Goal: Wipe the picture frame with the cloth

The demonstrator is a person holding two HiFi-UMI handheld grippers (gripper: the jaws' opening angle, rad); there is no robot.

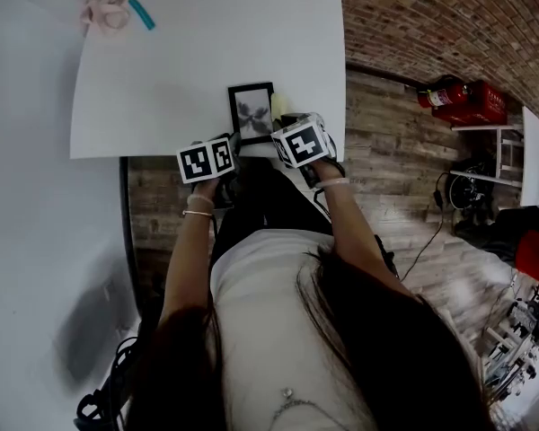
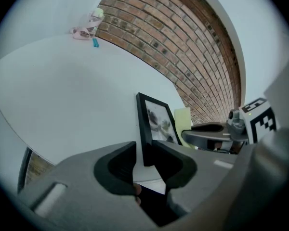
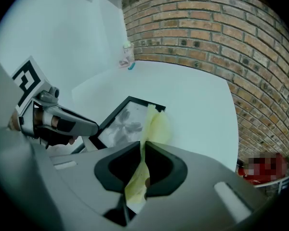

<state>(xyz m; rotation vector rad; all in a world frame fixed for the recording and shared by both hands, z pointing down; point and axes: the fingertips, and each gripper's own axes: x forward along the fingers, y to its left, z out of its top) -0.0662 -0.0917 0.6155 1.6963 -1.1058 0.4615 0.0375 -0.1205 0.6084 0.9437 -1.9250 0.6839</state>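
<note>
- A black picture frame (image 1: 251, 112) with a grey floral print sits near the front edge of a white table (image 1: 162, 70), just ahead of the person holding the grippers
- The left gripper (image 2: 143, 153) has its jaws nearly together, clamped on the frame's near-left rim; nothing else is between them
- The right gripper (image 3: 142, 153) has its jaws pressed together on a pale yellow cloth (image 3: 154, 124); the cloth's free end flops forward by the frame's right side
- The frame looks stiff and light; its glazed front is probably smooth and breakable, so the rim is the sensible place to grip, as it is gripped now
- The cloth looks soft, thin and limp; it would bunch up unless pinched close to the wiping end
- In the head view the marker cubes hide the frame's near edge and both sets of jaws
- Whether the cloth touches the glass, and whether the frame lies flat or is tipped up, cannot be told; its back is not shown
- A small pink object (image 1: 106, 12) at the table's far corner is too small to identify
</note>
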